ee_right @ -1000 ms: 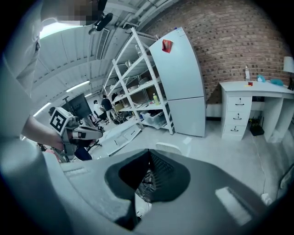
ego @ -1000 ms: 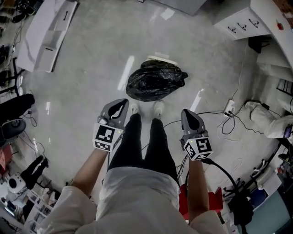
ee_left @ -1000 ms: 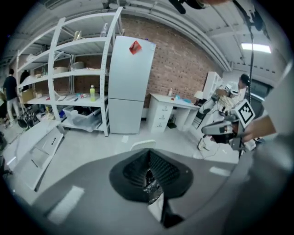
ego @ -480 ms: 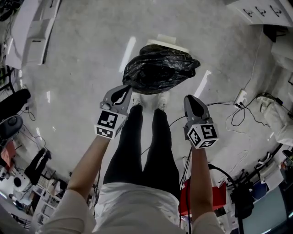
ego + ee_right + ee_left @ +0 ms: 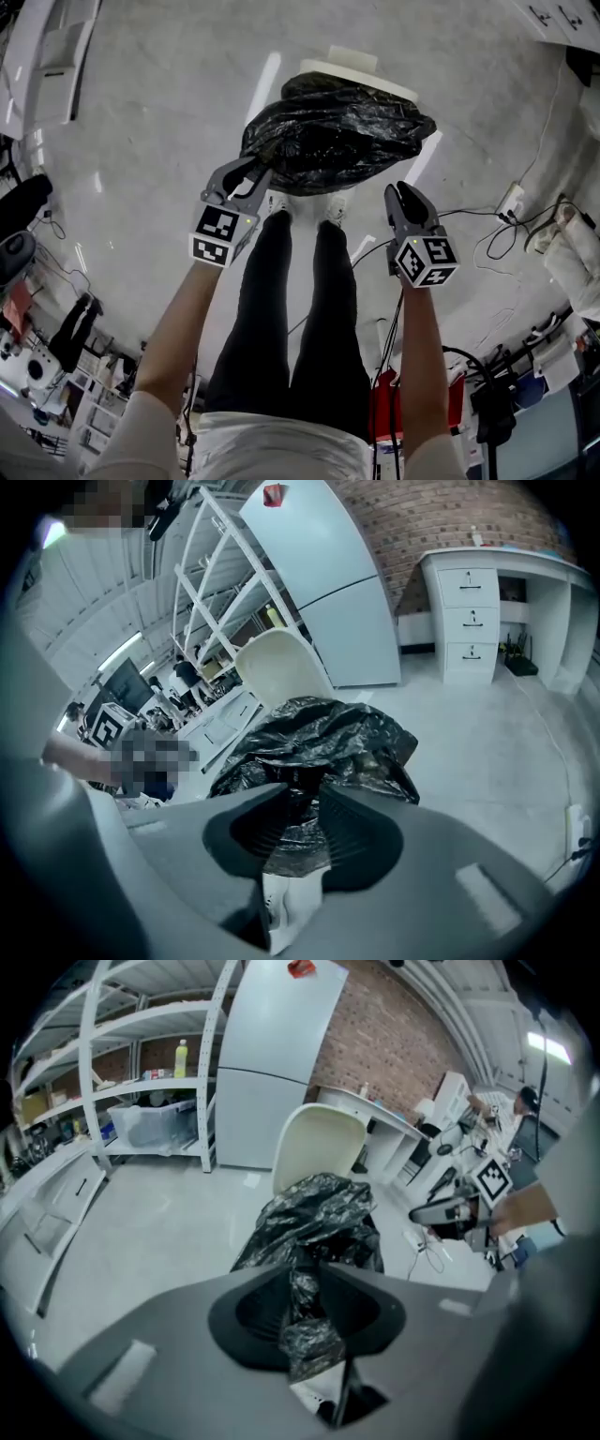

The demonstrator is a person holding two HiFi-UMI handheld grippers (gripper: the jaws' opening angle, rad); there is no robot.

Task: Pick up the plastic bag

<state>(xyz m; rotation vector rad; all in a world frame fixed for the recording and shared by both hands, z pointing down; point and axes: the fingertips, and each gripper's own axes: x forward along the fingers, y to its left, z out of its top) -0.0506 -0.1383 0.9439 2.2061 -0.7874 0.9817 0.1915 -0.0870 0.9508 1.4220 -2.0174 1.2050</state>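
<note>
Both the left gripper (image 5: 251, 174) and right gripper (image 5: 401, 190) have just been opening to a narrow gap; nothing is pinched. Bag (image 5: 337, 136) sits on the floor (image 5: 159, 122), left gripper at its 8 o'clock edge, right near 4 o'clock.

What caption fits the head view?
Jaws just opening and empty, left gripper and right gripper poised near the black plastic bag.

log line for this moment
phase: pre-grasp | left gripper: just opening, empty | right gripper: just opening, empty | plastic bag: on floor, ungrasped
</note>
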